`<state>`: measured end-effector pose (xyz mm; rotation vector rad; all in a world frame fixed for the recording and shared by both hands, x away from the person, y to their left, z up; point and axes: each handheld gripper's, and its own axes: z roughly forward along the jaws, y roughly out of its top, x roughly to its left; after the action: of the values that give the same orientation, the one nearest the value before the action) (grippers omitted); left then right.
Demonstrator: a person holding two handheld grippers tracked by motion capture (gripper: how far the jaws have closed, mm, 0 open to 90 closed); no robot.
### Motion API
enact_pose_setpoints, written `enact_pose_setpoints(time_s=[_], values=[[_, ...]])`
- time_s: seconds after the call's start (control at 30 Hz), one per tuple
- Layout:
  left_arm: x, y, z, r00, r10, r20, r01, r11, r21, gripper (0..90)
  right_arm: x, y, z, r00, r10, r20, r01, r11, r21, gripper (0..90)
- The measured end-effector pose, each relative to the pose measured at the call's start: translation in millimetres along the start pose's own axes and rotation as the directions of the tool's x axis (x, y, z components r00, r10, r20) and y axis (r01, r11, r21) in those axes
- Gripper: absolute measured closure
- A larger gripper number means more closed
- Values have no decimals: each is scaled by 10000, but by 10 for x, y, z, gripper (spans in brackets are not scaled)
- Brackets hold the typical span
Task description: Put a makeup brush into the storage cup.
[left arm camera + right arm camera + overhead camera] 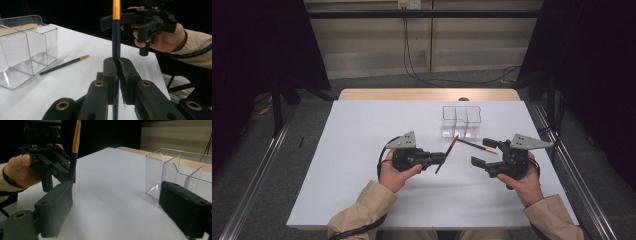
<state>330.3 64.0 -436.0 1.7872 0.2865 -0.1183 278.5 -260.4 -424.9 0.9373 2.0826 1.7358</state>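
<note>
My left gripper (441, 159) pinched a slim dark pencil (447, 154) upright; the right gripper (484, 153) gaped empty beside it

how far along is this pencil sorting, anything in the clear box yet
Nothing looks done yet: the clear box seems to hold no pencil. In hand: the left tongs are shut on one dark pencil, gold end up. The right tongs are open with nothing between them. Left to do: that pencil probably goes into the box, and a second pencil lies on the white table beside it.

Container (461, 120) far on table (362, 190); loose pencil (476, 145) before it, right.
</note>
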Motion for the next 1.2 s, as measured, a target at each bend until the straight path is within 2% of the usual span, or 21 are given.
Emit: enact_pose_setpoints(time_s=[0.37,0.5,0.73,0.87,1.2], values=[[-13,-29,71,9999,-44,128,43,9999,108,841,62,58,134,9989,201,-416,-202,9998,-30,184],[-21,-25,96,9999,-32,151,30,10000,85,842,72,85,176,9966,565,-602,-575,9982,-154,256],[-13,-37,107,9998,-113,193,111,9999,77,842,101,120,238,9936,754,-846,-767,9970,-116,377],[-20,-33,115,9998,-90,189,88,9999,113,842,140,151,272,9930,617,-1008,-628,9980,-83,450],[-27,-30,121,9996,-118,263,116,9999,62,841,190,190,320,9886,634,-1366,-651,9978,-81,612]])
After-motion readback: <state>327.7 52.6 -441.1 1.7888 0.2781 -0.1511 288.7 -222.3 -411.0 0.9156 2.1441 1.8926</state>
